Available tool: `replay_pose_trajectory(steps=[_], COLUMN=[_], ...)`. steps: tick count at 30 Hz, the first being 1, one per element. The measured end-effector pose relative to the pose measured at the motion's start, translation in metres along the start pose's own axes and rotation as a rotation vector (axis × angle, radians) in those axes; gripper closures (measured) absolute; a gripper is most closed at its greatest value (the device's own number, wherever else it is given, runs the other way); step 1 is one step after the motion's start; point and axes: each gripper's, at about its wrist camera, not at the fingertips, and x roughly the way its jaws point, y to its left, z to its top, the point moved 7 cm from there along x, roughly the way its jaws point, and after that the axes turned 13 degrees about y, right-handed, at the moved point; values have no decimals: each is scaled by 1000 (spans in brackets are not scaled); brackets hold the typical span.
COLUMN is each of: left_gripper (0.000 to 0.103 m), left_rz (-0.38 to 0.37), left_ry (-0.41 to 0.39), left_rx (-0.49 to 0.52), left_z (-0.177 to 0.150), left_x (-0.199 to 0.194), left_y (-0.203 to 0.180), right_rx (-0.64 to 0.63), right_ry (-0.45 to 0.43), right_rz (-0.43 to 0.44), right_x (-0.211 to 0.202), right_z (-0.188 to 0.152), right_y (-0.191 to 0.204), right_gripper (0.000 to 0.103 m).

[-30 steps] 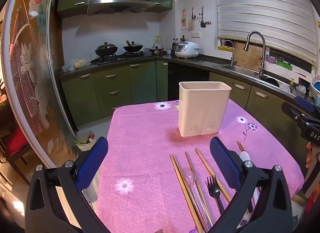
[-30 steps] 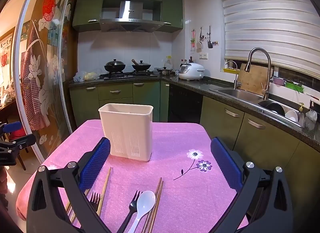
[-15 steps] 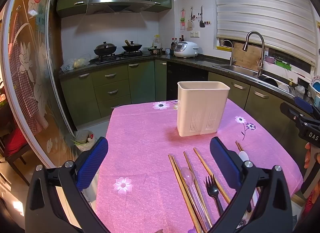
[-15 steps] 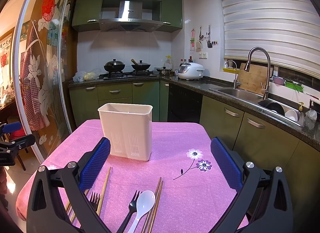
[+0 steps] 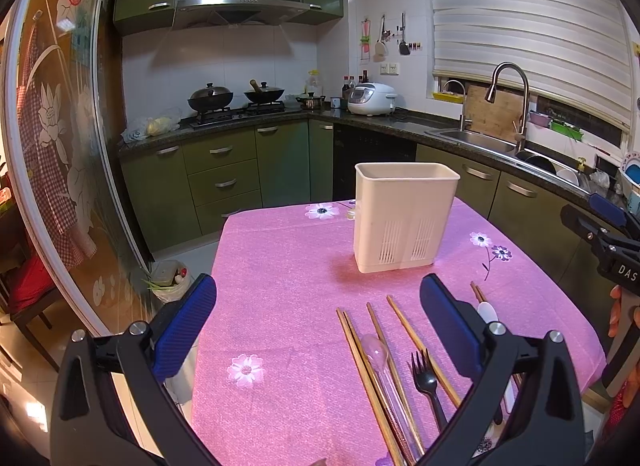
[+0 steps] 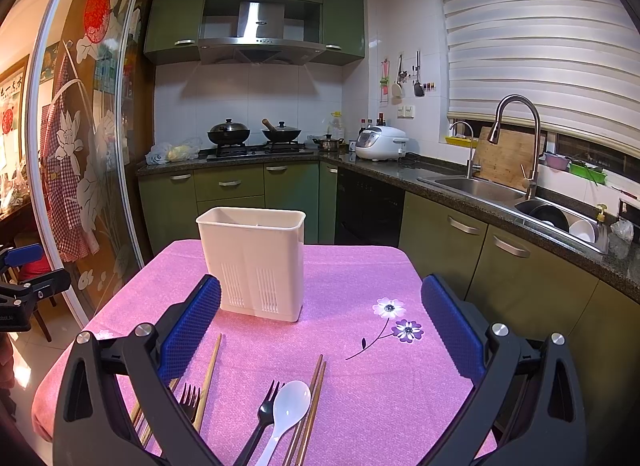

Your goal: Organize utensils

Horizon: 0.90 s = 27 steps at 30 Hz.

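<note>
A white plastic utensil holder (image 5: 406, 217) (image 6: 254, 262) stands upright on the pink tablecloth (image 5: 280, 286) (image 6: 360, 366). Nearer to me lie wooden chopsticks (image 5: 360, 362) (image 6: 208, 374), a clear spoon (image 5: 374, 348), a black fork (image 5: 426, 382) (image 6: 262, 412) and a white spoon (image 6: 290, 406), with a second black fork (image 6: 188, 400) to the left. My left gripper (image 5: 318, 320) hovers open above the utensils, nothing between its blue pads. My right gripper (image 6: 320, 324) is open too, above the white spoon. Each gripper shows at the edge of the other's view.
Green kitchen cabinets (image 5: 224, 181) stand behind the table, with a stove and pans (image 5: 236, 97), a rice cooker (image 5: 370, 99) and a sink with tap (image 6: 480, 181) along the counter. A small bin (image 5: 168, 280) sits on the floor left of the table.
Both views shifted only slightly; the left gripper drifted a little, the holder sitting marginally higher in its view. Nothing was grasped or moved on the table.
</note>
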Motion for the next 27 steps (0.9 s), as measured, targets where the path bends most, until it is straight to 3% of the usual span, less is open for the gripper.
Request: replay_pose_trajectory(steps=[27], left_gripper=[6], left_rz=[-3], left_ry=[-3], left_rx=[-4], left_z=[-1], left_x=[0], left_y=[2], right_rx=[0], right_ry=[-2], right_rz=[1], right_x=[0], right_z=[0], right_y=[-1], right_gripper=[4])
